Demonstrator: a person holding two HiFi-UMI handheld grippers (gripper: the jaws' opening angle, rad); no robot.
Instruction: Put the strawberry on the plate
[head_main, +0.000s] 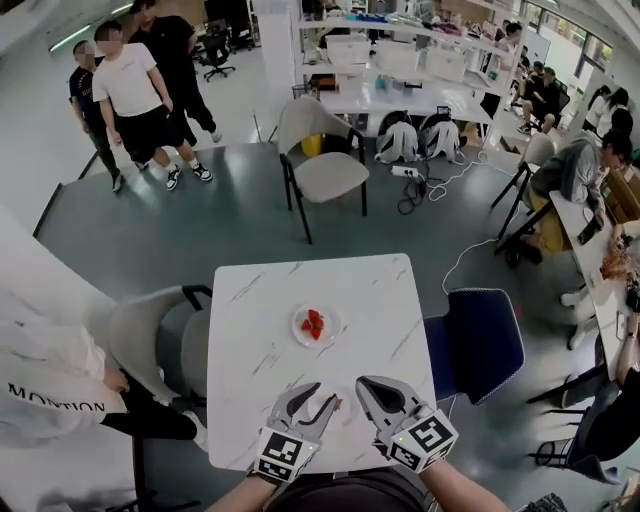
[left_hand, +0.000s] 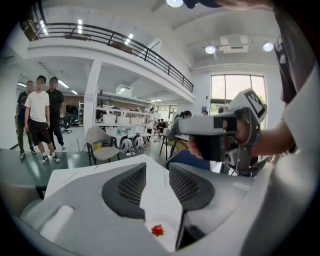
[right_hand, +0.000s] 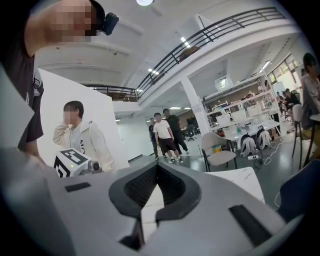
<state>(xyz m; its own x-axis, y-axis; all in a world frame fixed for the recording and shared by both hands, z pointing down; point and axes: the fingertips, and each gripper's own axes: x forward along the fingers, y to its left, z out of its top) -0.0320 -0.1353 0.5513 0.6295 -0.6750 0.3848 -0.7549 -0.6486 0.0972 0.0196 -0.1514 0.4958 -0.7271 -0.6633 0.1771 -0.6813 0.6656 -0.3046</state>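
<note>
A small white plate (head_main: 298, 320) sits mid-table on the white marble table (head_main: 260, 300) with red strawberry pieces (head_main: 313, 325) on it. Another small strawberry (left_hand: 157, 230) lies on the white surface just below my left gripper's jaws; in the head view it is a red speck (head_main: 335, 403) at the tip. My left gripper (head_main: 325, 396) (left_hand: 157, 170) hovers at the near table edge, open, holding nothing. My right gripper (head_main: 362, 382) (right_hand: 156, 167) sits beside it on the right, its tips touching and nothing between them.
A grey chair (head_main: 150, 335) stands at the table's left and a blue chair (head_main: 480, 340) at its right. A person in white (head_main: 45, 375) sits near left. Another chair (head_main: 325, 170) and standing people (head_main: 135, 95) are beyond the table.
</note>
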